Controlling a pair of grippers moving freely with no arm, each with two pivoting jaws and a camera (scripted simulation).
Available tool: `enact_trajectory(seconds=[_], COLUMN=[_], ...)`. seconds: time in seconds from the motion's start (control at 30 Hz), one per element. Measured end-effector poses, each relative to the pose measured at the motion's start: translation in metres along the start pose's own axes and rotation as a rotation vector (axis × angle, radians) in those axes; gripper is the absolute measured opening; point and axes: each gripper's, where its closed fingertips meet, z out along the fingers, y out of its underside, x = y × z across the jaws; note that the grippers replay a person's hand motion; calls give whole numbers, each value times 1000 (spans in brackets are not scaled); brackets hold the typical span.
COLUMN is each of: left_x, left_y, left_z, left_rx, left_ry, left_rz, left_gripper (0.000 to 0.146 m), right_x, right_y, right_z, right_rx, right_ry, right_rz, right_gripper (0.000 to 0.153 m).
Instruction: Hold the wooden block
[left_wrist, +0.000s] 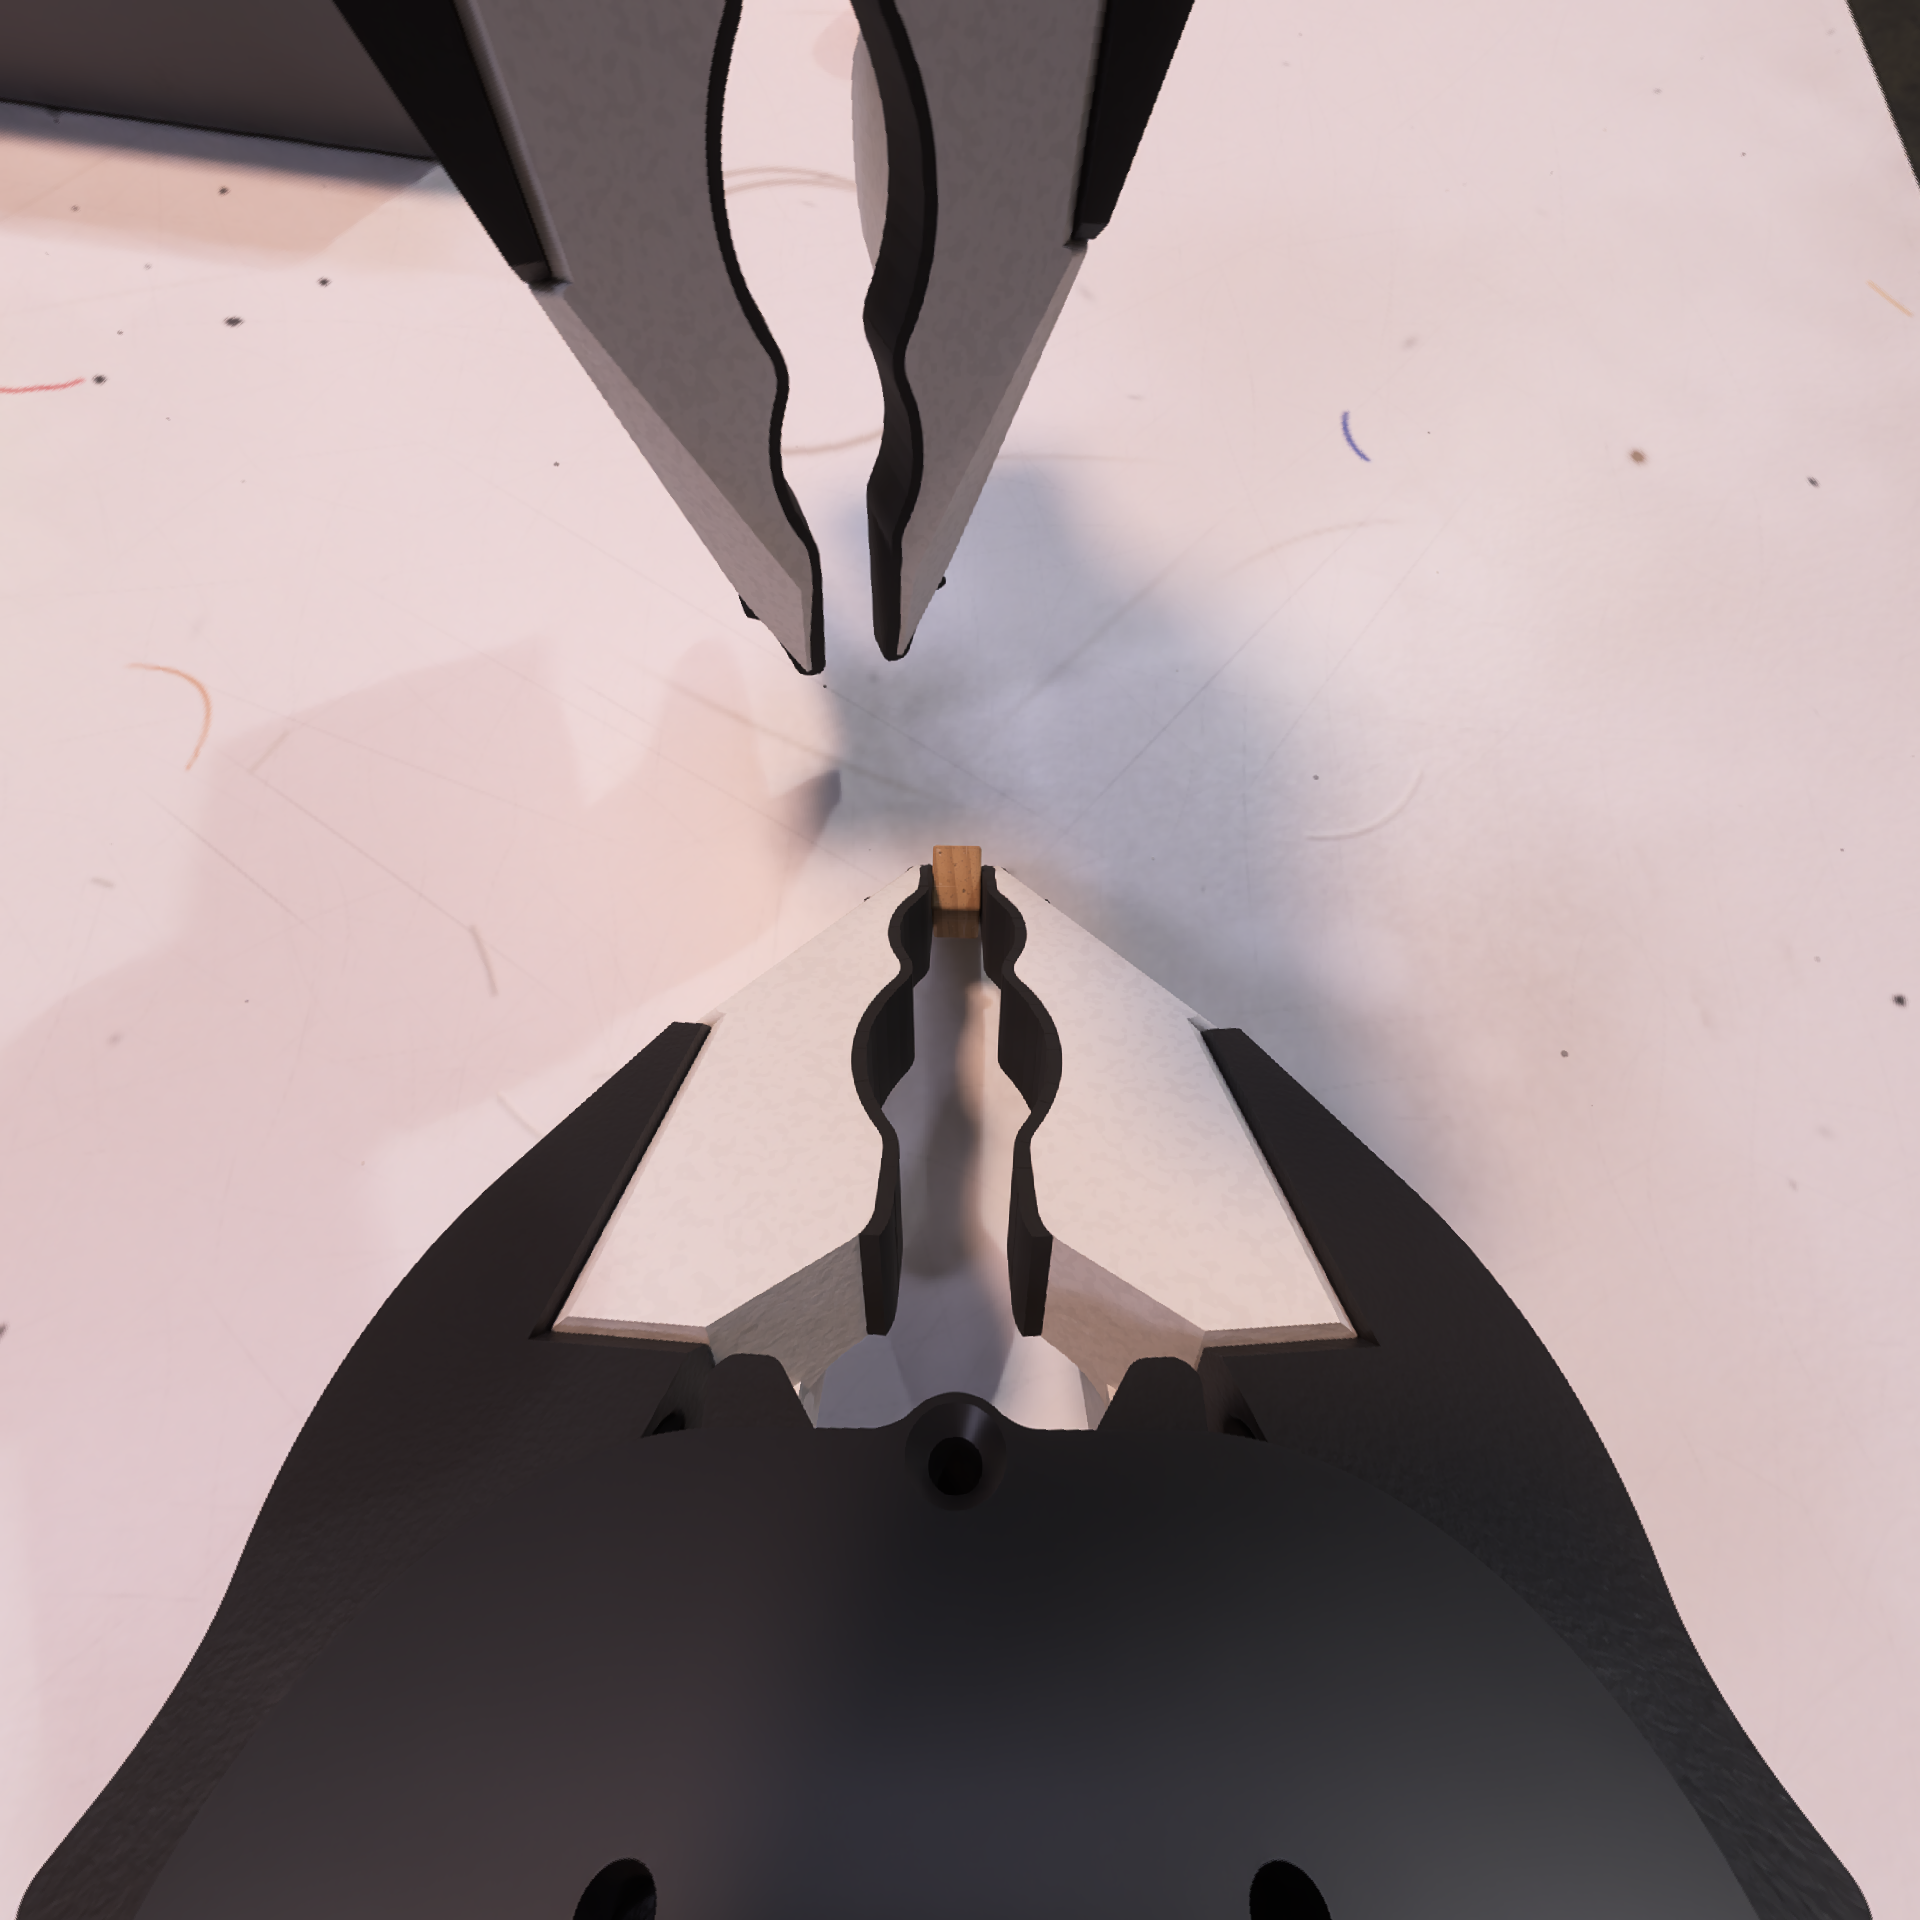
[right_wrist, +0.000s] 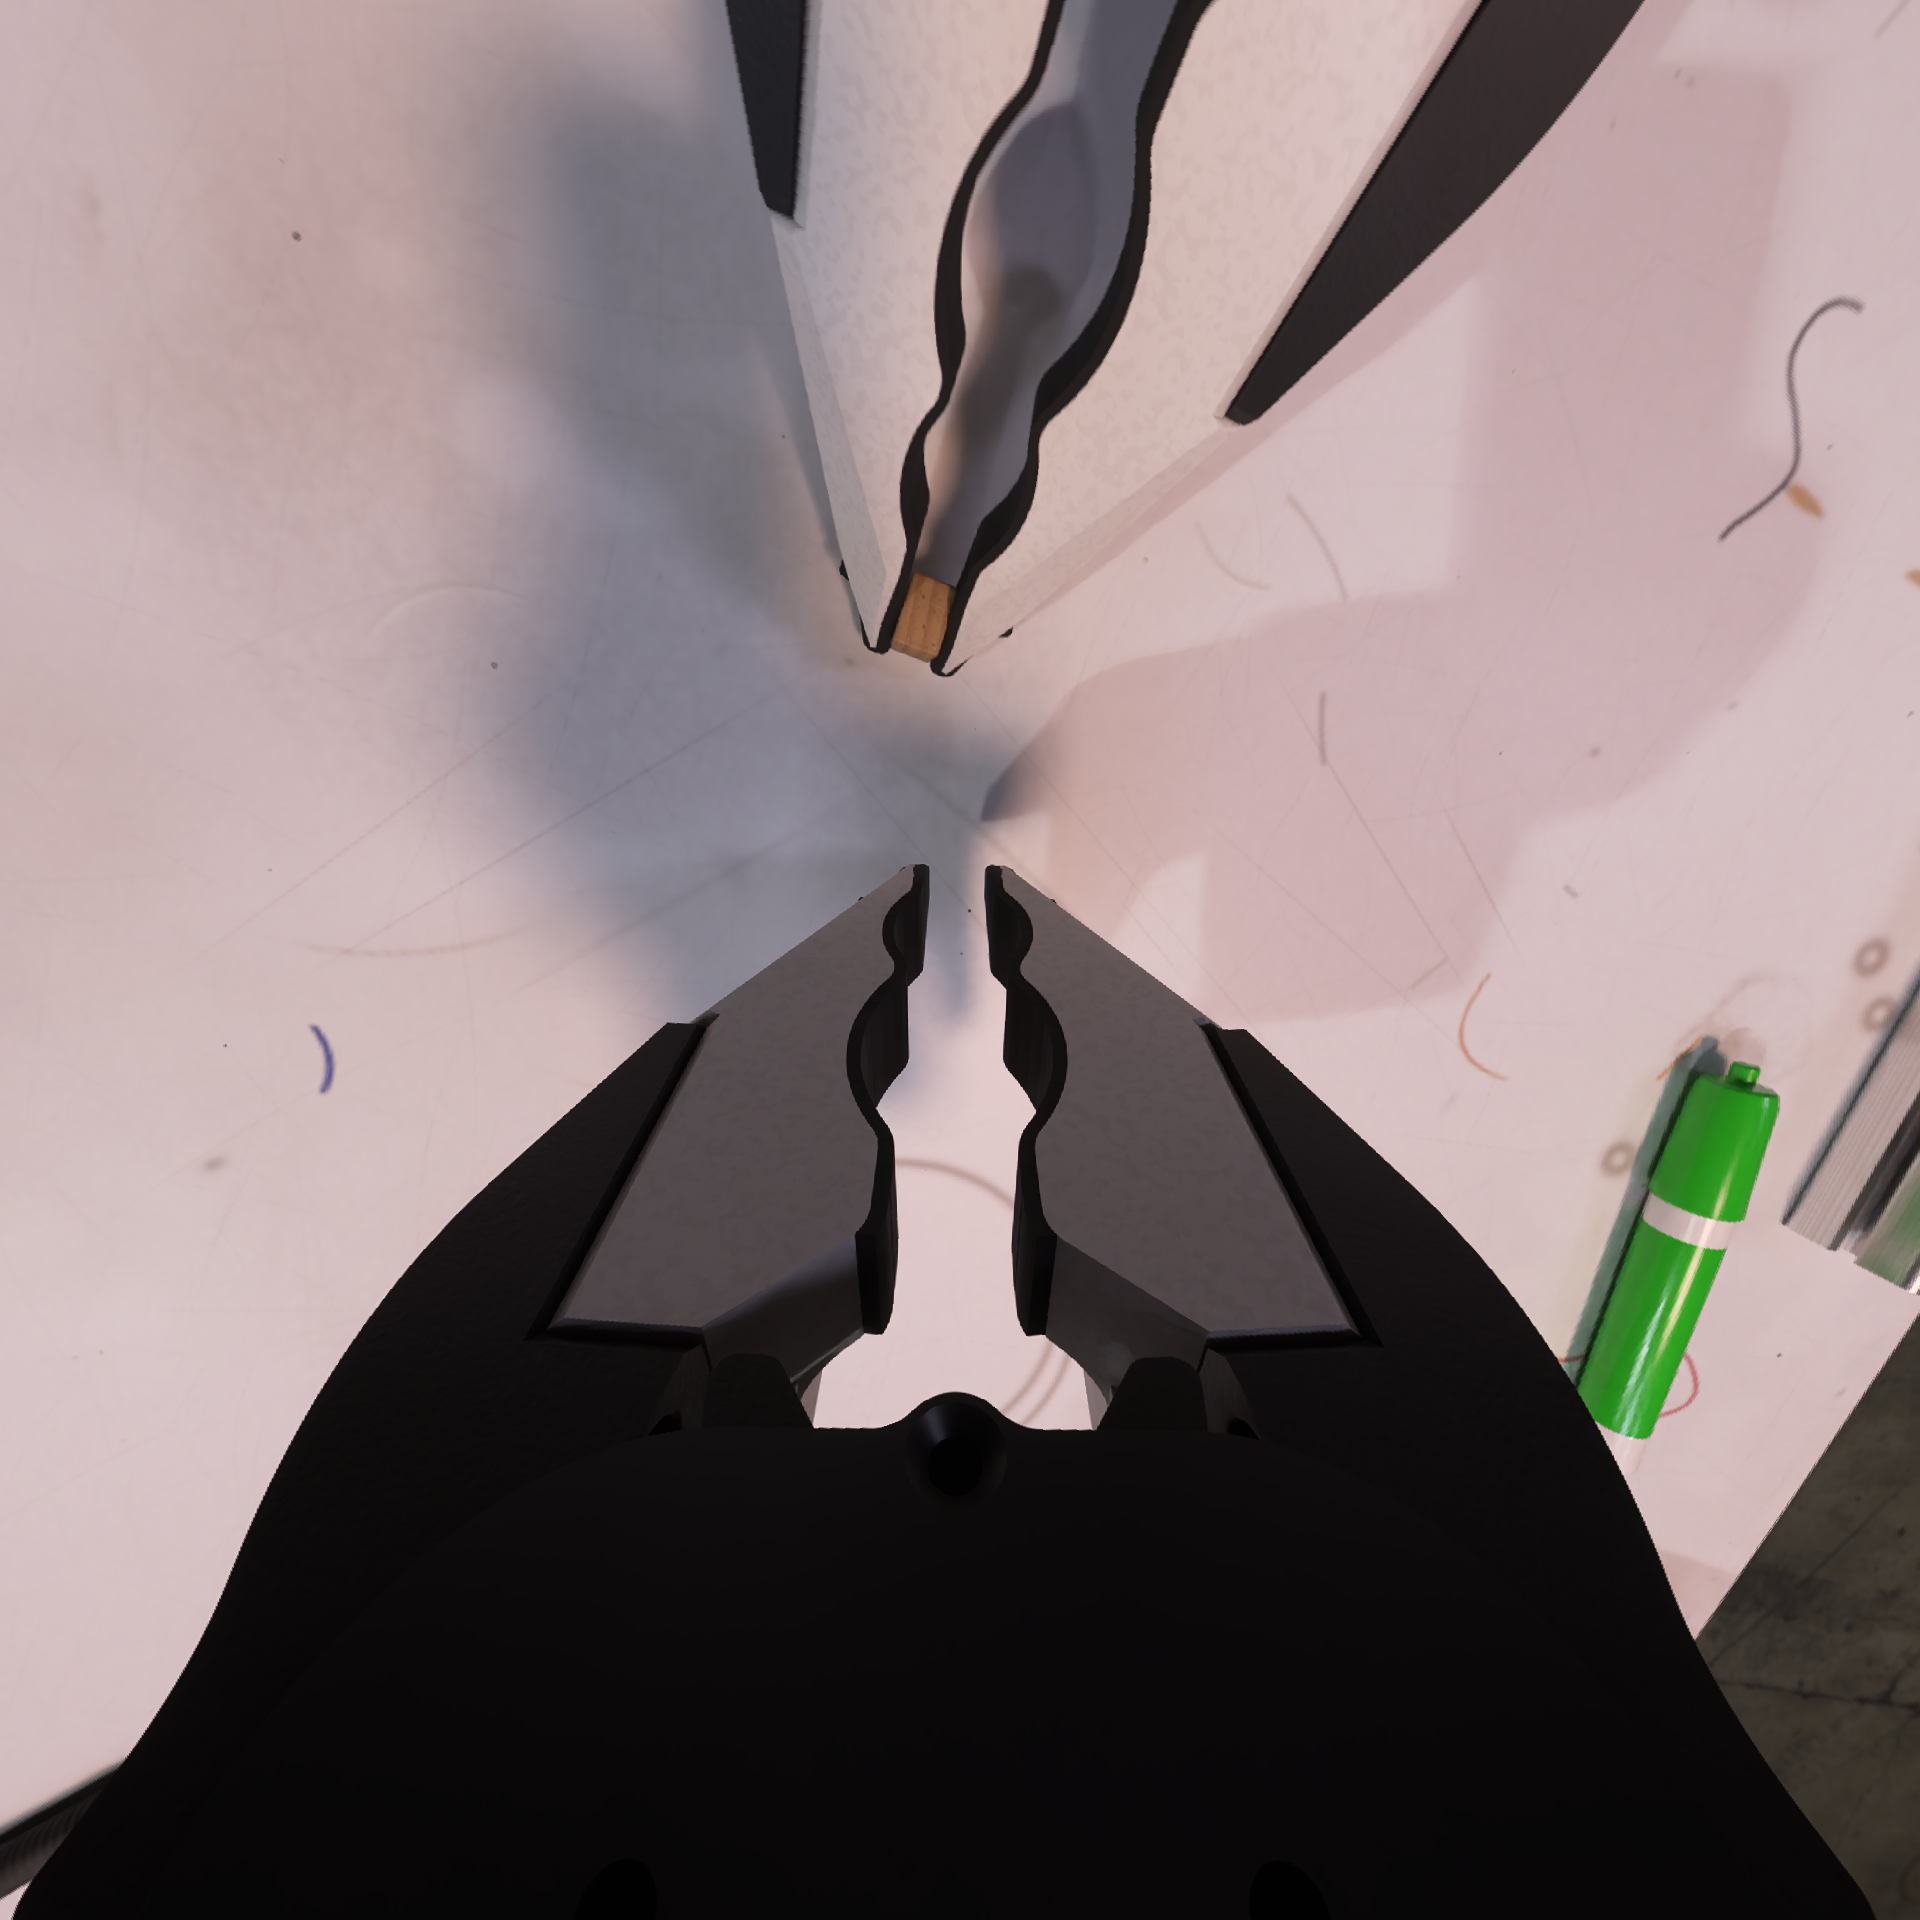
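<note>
A small wooden block (left_wrist: 956, 881) is pinched between the fingertips of my left gripper (left_wrist: 957, 896), just above the white table. It also shows in the right wrist view (right_wrist: 921, 619), between the left gripper's tips (right_wrist: 916, 646). My right gripper (right_wrist: 956, 883) faces the left one tip to tip, a short way from the block. Its jaws stand a narrow gap apart with nothing between them. It shows in the left wrist view (left_wrist: 850, 657) as well.
A green marker (right_wrist: 1673, 1257) lies on the white table (right_wrist: 312, 520) to the right, beside a metal rail (right_wrist: 1870, 1174). The table's edge (right_wrist: 1766, 1538) runs at the lower right, with dark floor beyond. A dark object (left_wrist: 156, 62) stands at the far left.
</note>
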Motion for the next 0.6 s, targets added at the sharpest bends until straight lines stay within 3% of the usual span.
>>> enact_trajectory(seconds=[0.27,0.6], left_x=[0,0], left_y=[0,0], left_z=[0,1], left_rx=[0,0], left_ry=[-3,-4], left_rz=[4,5], left_gripper=[8,8], right_x=[2,-2], right_y=[1,2], right_z=[0,6], right_rx=[-10,29], right_ry=[15,88], right_rz=[148,304], right_gripper=[0,8])
